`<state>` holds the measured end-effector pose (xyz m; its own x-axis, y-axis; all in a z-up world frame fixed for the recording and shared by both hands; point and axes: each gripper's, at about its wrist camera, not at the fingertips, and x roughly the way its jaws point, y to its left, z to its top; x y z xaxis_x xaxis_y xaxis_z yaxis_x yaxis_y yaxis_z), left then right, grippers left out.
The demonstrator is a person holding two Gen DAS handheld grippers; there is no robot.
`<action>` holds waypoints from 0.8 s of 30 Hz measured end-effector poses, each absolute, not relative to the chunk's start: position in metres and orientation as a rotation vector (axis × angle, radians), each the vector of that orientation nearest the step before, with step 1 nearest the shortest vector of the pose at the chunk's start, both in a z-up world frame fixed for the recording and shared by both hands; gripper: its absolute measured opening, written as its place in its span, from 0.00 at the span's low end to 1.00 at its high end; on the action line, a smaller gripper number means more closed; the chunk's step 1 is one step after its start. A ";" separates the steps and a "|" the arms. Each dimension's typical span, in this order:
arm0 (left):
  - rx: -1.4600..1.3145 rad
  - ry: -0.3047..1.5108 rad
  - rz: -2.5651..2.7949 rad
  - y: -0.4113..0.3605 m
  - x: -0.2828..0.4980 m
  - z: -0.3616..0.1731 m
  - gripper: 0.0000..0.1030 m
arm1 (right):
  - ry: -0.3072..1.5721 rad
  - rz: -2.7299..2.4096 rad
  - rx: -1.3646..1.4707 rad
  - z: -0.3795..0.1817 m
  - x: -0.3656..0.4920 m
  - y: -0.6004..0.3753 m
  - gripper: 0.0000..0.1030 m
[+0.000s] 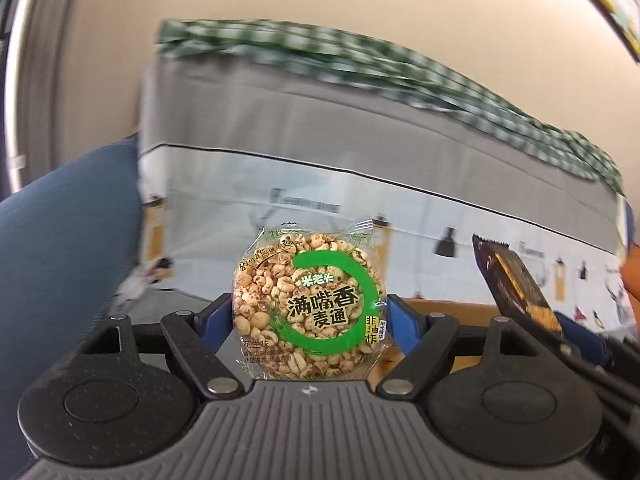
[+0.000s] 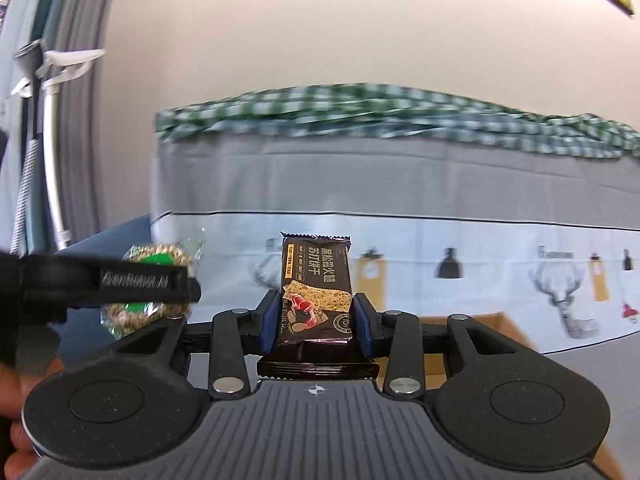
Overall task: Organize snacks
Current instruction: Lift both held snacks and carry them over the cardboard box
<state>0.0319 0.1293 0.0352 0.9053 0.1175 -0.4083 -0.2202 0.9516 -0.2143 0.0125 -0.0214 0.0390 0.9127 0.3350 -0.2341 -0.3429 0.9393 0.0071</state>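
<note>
Left wrist view: left gripper [image 1: 310, 312] pinching round clear-wrapped puffed-grain cake [image 1: 308, 304], held upright before grey bed side [image 1: 320, 128]; cardboard box edge [image 1: 440, 303] behind.

Right wrist view: right gripper [image 2: 316, 322] clamping black cracker packet [image 2: 316, 292] upright; box corner [image 2: 508, 330] lower right.

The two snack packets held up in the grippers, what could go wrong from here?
1. The round puffed-grain cake in its clear green-printed wrapper is pinched only at its edges by the left gripper; squeezing might crack it.
2. The black crinkly cracker packet stands upright in the right gripper, so it could pivot or slip.
3. Both packets hang close together and could collide.
</note>
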 end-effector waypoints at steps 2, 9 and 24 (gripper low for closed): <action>-0.258 0.404 0.145 0.118 0.041 0.033 0.81 | 0.238 0.317 -0.021 0.040 0.021 -0.036 0.39; -0.241 0.400 0.062 0.086 0.062 0.031 0.81 | 0.265 0.234 -0.011 0.031 0.042 -0.067 0.39; -0.221 0.384 -0.038 0.048 0.080 0.031 0.81 | 0.263 0.168 -0.027 0.021 0.051 -0.090 0.39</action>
